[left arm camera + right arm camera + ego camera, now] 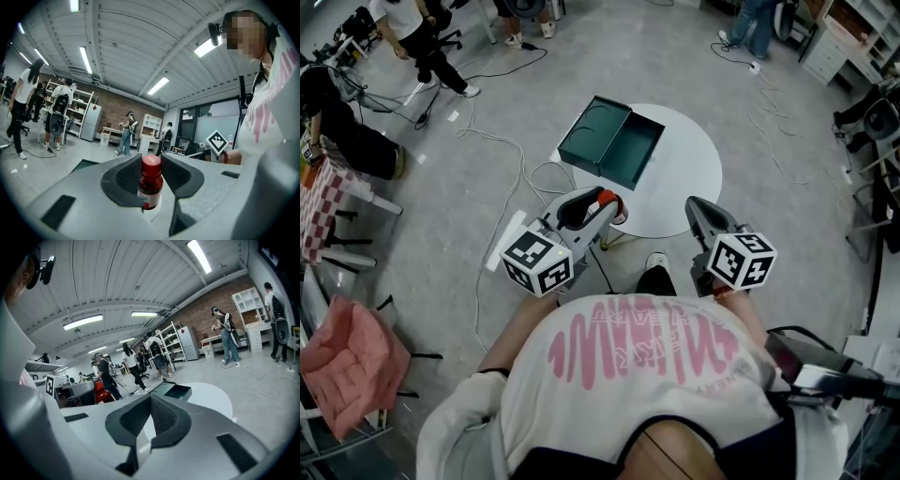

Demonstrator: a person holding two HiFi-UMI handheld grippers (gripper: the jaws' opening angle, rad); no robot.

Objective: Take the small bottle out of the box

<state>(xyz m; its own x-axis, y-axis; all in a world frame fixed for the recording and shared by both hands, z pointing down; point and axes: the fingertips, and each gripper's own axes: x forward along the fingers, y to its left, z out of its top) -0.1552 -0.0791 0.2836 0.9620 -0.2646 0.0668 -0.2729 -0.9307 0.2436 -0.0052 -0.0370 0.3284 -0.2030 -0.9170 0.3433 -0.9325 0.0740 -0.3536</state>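
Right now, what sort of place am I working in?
Probably an open robotics lab or workshop: red-brick back wall, white open shelving, loose white cables across the grey floor.

You have the small bottle, red-capped with dark red contents and a pale label, upright between the fingers of your left gripper, well clear of the dark green box, which lies open on the round white desk.

Round white table, upper centre of frame, stands on grey floor; dark-green box, lid open, sits at its upper-left edge.
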